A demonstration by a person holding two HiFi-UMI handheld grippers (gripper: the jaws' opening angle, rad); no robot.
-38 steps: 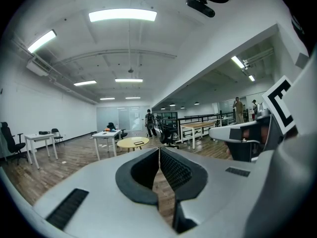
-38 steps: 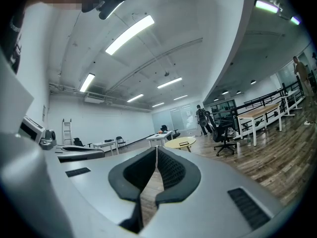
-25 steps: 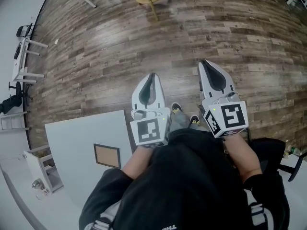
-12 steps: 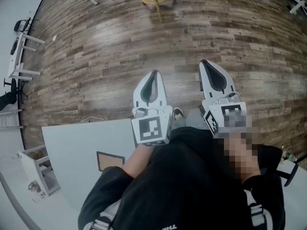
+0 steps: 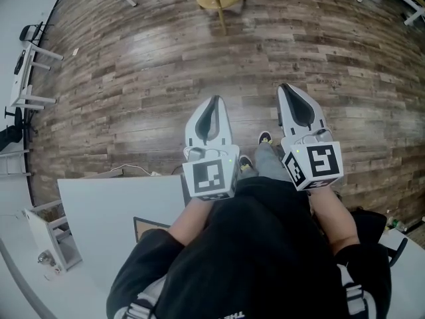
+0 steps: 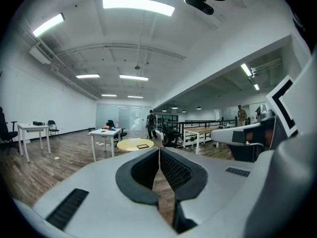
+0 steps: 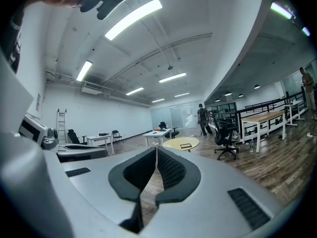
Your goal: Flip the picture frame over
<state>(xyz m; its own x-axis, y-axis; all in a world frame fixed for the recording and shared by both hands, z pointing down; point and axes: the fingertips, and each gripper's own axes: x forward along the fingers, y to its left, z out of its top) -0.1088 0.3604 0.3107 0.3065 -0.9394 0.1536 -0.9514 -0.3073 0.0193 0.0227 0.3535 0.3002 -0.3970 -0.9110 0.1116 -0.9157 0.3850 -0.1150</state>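
Both grippers are out in front of me, pointing about level over the wood floor [image 5: 133, 78].

Left gripper [image 5: 213, 105]: fingers closed, tips touching, nothing between them. Right gripper [image 5: 287, 92]: same, fingers shut and empty. The two sit side by side and apart, the right one a bit further out.

The picture frame [image 5: 143, 224] lies flat on the white surface [image 5: 99, 198], by its right edge toward the near side, partly hidden under my left sleeve [image 5: 156, 258]. It's behind the left gripper and touches neither one. Only a corner of its dark border shows, so I can't tell which face is up.

In the head view the left gripper's marker cube [image 5: 210, 180] overlaps the surface's far right corner. The fingers themselves are past the far edge, over the floor. My shoes [image 5: 264, 138] show between the two grippers.

Both gripper views look across an open room. A round yellow table [image 6: 134, 144] is dead ahead with a small dark flat thing on it. A white desk [image 6: 105, 132] is to its left, and a person [image 6: 151, 122] stands further back.
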